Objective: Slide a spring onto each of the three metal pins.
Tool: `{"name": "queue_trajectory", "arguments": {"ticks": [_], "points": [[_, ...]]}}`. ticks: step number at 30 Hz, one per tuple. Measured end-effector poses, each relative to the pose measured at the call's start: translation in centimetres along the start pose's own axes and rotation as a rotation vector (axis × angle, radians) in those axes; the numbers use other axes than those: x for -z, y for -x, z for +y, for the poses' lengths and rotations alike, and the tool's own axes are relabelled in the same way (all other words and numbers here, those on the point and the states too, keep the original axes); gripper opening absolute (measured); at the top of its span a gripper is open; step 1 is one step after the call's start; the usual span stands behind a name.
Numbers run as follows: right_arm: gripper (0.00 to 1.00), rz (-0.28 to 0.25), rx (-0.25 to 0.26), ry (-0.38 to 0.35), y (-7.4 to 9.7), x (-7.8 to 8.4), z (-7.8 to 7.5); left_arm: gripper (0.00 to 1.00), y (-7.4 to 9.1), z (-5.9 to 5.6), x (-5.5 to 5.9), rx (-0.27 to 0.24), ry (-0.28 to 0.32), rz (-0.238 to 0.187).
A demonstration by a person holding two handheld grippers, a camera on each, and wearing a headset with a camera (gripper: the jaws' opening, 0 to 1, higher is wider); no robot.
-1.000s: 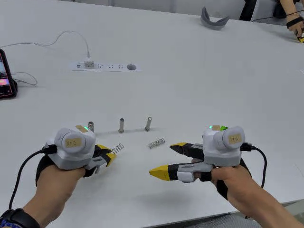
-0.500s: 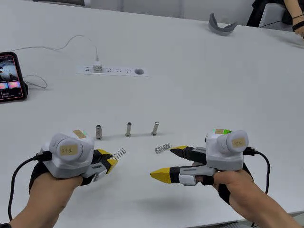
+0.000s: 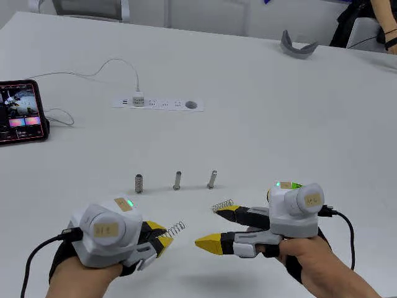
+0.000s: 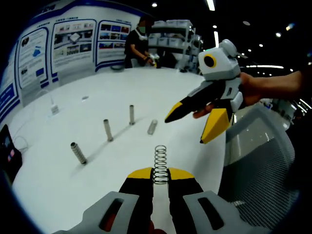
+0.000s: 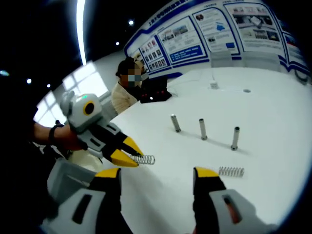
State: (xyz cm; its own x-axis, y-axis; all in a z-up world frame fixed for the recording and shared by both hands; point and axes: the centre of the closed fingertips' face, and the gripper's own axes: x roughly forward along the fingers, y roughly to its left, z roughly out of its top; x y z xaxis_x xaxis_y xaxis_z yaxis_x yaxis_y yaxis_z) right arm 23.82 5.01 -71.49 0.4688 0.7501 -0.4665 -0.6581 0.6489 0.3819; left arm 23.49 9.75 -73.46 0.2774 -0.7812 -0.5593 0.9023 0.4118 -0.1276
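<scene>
Yellow-tipped left gripper (image 3: 162,235) clamps a spring (image 3: 176,228); right gripper (image 3: 208,226) gapes alongside.

One end of the spring (image 4: 160,156) is hidden inside the closed left hand-held gripper (image 4: 160,174).

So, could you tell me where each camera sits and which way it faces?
Head view: on the headset, facing forward and down at three pins; left hand, right hand, left gripper, right gripper show.
Left gripper view: on the left gripper, facing the pins along jaws shut on a spring; right gripper shows.
Right gripper view: on the right gripper, facing the pins between open jaws; left gripper shows.
Shared: all show the pins and loose spring.
</scene>
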Motion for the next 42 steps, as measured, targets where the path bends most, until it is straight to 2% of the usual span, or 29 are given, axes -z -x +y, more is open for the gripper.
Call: {"name": "queue_trajectory", "arguments": {"ticks": [4, 8, 10, 16, 22, 29, 32, 42], "points": [[0.55, -0.001, -0.046, -0.014, -0.5, 0.0, 1.0, 0.11, -0.1, -0.8, -0.6, 0.015, -0.014, -0.008], [0.54, 0.012, -0.108, -0.051, -0.9, 0.6, 2.0, 0.11, -0.3, -1.0, -1.0, 0.028, -0.022, -0.017], [0.53, 0.017, -0.119, -0.06, -1.0, 0.8, 2.2, 0.11, -0.4, -1.1, -1.4, 0.035, -0.027, -0.021], [0.45, -0.043, -0.164, -0.127, -1.0, -0.3, 2.9, 0.11, -0.7, -1.3, -1.9, 0.052, -0.043, -0.025], [0.39, -0.074, -0.164, -0.158, -0.7, -1.0, 2.5, 0.1, -0.9, -1.4, -1.9, 0.058, -0.059, -0.019], [0.29, -0.086, -0.154, -0.164, -0.2, -1.4, 2.2, 0.1, -1.0, -1.7, -2.1, 0.072, -0.068, -0.019], [0.24, -0.078, -0.141, -0.154, -0.1, -1.4, 1.9, 0.1, -1.1, -1.8, -2.2, 0.077, -0.074, -0.019], [0.18, -0.062, -0.159, -0.128, 0.4, -2.0, 2.0, 0.1, -1.3, -2.2, -2.6, 0.095, -0.09, -0.02]]}}
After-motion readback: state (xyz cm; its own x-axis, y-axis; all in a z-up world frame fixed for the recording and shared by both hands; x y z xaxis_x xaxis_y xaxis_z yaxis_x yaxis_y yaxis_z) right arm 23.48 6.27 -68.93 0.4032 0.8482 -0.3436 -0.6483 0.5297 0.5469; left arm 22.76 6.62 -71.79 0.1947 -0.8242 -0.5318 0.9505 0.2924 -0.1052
